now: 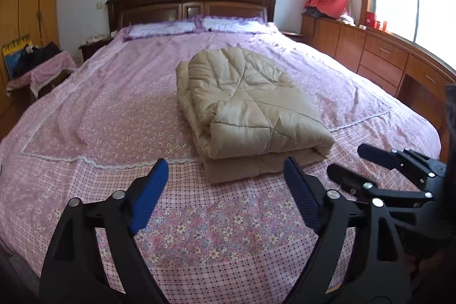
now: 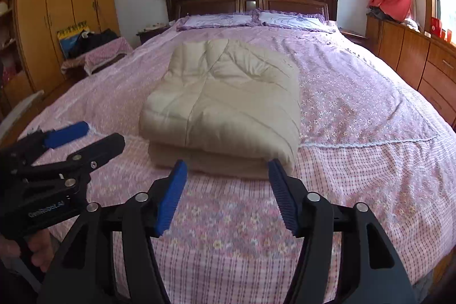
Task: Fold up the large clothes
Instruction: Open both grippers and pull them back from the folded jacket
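In the left wrist view, a beige quilted garment [image 1: 245,107], puffy like a padded coat, lies folded into a thick, roughly rectangular bundle at the middle of the frame, on the pink floral bedspread [image 1: 99,110] of a bed with a dark wooden headboard [image 1: 191,0]. Stitch lines fan across its smooth top panel, and its near edge shows stacked layers with a rounded fold on top. The left tool [image 1: 225,198] fills the lower frame, its blue pads spread wide with only bedspread between them, short of the bundle. The right tool [image 1: 353,161] shows at the right edge, black fingers apart and empty. In the right wrist view, the garment [image 2: 225,101] sits at centre frame, paler in the light, two thick layers visible at its near edge. The right tool [image 2: 226,195] stands partly open at lower centre, holding nothing, its pad tips just short of the bundle's near edge. The left tool [image 2: 85,137] is at the lower left, open and empty above the bedspread [image 2: 356,104].
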### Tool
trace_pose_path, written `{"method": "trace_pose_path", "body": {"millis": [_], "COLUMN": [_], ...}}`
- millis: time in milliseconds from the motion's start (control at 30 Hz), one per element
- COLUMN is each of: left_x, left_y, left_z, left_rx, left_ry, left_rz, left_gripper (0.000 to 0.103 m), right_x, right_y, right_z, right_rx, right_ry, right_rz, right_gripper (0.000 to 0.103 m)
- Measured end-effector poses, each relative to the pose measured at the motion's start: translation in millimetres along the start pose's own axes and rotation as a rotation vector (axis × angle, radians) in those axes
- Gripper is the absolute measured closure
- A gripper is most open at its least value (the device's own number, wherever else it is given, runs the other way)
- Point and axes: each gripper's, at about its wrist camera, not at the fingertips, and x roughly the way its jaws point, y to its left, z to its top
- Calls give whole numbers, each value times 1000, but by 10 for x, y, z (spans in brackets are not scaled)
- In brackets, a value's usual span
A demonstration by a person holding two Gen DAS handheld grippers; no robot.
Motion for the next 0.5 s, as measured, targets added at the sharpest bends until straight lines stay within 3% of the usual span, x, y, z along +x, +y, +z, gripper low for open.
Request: {"method": "trace_pose_path", "body": {"millis": [167,333,500], "left_x": [-43,-6,33], "left_y": [44,156,171], "left_z": [-24,-107,-178], "left_rx": [-23,-99,-101], "left_ry": [-26,-39,-61], "left_rz": [11,5,42], "left_gripper": [5,5,5], "right_x": [76,104,73], "right_y": [-34,-105,-118], "right_z": [-166,-254,-273], "right_rx": [45,84,60], "right_ry": [12,-10,-91], "right_rz": [-29,-56,-127], "right_gripper": [27,19,14]}}
